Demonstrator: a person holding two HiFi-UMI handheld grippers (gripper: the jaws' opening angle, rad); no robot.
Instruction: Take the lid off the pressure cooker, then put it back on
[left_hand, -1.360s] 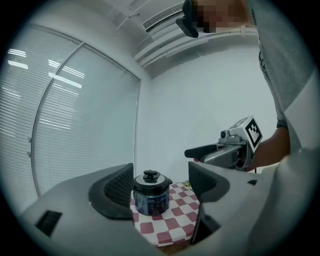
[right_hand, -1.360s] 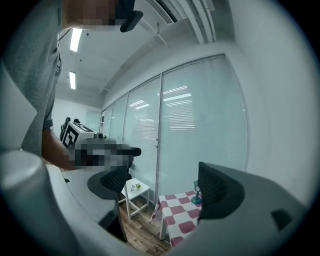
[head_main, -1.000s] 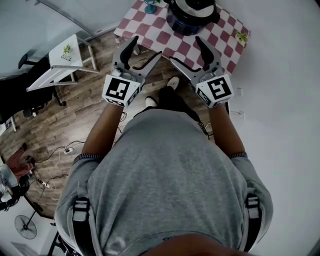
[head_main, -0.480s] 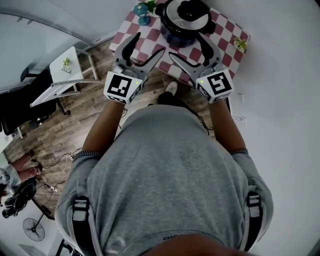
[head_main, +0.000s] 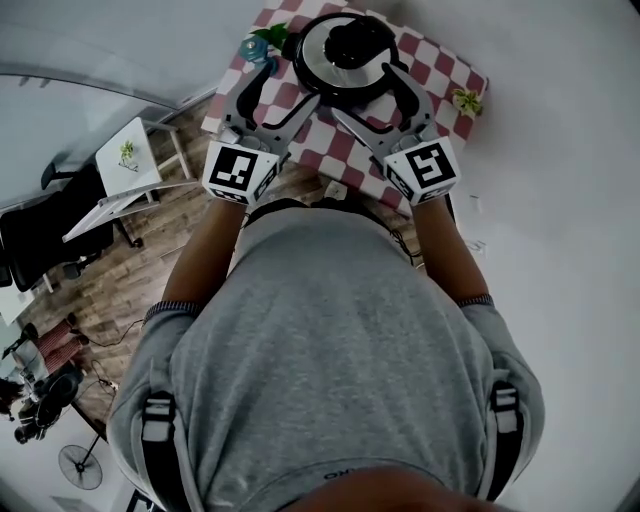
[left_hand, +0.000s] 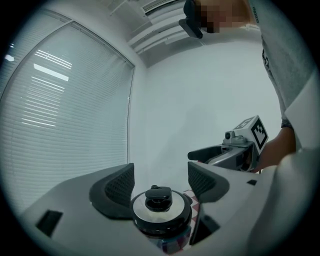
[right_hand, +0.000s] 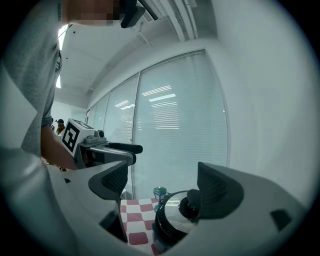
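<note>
Both jaws-apart and empty, the left tool and right tool flank the lidded pressure cooker

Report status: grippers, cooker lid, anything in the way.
Both open and empty: left gripper, right gripper, short of the cooker. Lid on, untouched. Small lantern beside cooker on the left; path to lid looks clear.

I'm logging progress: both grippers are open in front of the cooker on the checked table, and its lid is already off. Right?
Only the lid part is wrong: the lid sits on the pressure cooker, as the left gripper view shows. The left gripper and right gripper are indeed open in front of it on the checked table.
</note>
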